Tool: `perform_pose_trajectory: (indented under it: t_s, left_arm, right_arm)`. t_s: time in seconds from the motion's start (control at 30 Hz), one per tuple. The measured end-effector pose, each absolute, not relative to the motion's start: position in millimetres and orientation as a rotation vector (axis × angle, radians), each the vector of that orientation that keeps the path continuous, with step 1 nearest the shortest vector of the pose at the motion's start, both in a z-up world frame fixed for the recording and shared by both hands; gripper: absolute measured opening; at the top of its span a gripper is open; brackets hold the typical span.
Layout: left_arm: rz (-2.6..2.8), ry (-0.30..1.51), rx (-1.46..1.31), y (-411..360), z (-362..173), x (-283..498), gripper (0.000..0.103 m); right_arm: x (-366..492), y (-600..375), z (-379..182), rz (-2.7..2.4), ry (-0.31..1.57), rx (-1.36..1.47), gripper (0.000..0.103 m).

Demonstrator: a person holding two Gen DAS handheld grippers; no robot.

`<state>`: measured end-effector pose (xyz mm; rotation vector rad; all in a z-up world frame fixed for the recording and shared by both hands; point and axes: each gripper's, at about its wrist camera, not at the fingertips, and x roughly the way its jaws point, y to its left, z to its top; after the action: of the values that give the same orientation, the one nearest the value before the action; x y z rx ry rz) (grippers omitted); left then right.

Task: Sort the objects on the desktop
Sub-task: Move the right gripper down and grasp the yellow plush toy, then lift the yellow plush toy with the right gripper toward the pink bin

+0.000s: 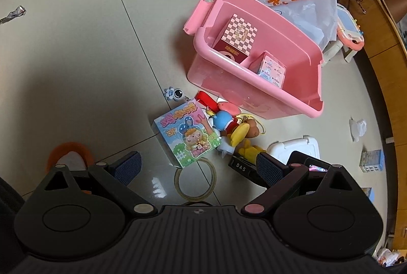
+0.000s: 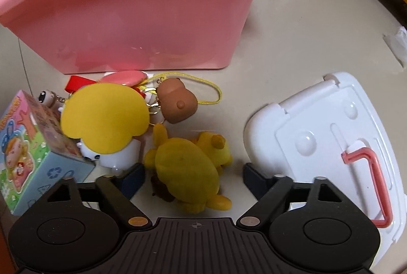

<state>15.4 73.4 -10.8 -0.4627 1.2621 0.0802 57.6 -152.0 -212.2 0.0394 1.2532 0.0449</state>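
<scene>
Status: sort partly done. Pink plastic bin (image 1: 257, 86) on tiled floor holds 2 boxes: checkered carton (image 1: 235, 39) and small pastel carton (image 1: 271, 69). Rest is loose on floor just in front of bin: glossy cartoon box (image 2: 28, 154), yellow plush toy (image 2: 188, 169), brown rubbery bear charm (image 2: 178, 103) on yellow cord, white figure w/ yellow felt hat (image 2: 104, 116), tiny astronaut keychain (image 1: 174, 93), clear tape ring (image 1: 195, 180). White moulded lid (image 2: 330, 136) w/ pink handle lies flat beside the pile.

Right hand-held gripper (image 2: 193, 177): jaws wide, straddling the plush, pads not pressing it; nothing held.

Left hand-held gripper (image 1: 198, 168): jaws wide apart, empty, above tape ring and cartoon box corner.

Judgement: plush likely next pick; soft, will squash. Most items left.
</scene>
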Motion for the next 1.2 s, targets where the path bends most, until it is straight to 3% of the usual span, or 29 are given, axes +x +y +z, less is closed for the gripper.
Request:
perform_pose_trajectory:
  t_s: [0.07, 0.27, 0.63, 1.2]
  left_arm:
    - [0.084, 1.265, -0.467, 74.2, -11.4, 15.8, 0.099]
    - [0.088, 1.267, -0.474, 76.1, -11.6, 16.5, 0.099]
    - [0.083, 1.242, -0.482, 76.9, -4.4, 16.7, 0.099]
    - [0.159, 1.18, -0.513, 86.3, 6.2, 19.5, 0.099]
  right_arm:
    - [59.1, -152.1, -216.1, 0.051, 1.265, 0.051, 0.066]
    - [58.6, -144.0, -219.8, 0.056, 1.274, -0.006, 0.058]
    - [48.2, -154.0, -201.6, 0.011, 1.225, 0.021, 0.057]
    - [17.2, -167.9, -96.1, 0.011, 1.061, -0.002, 0.057]
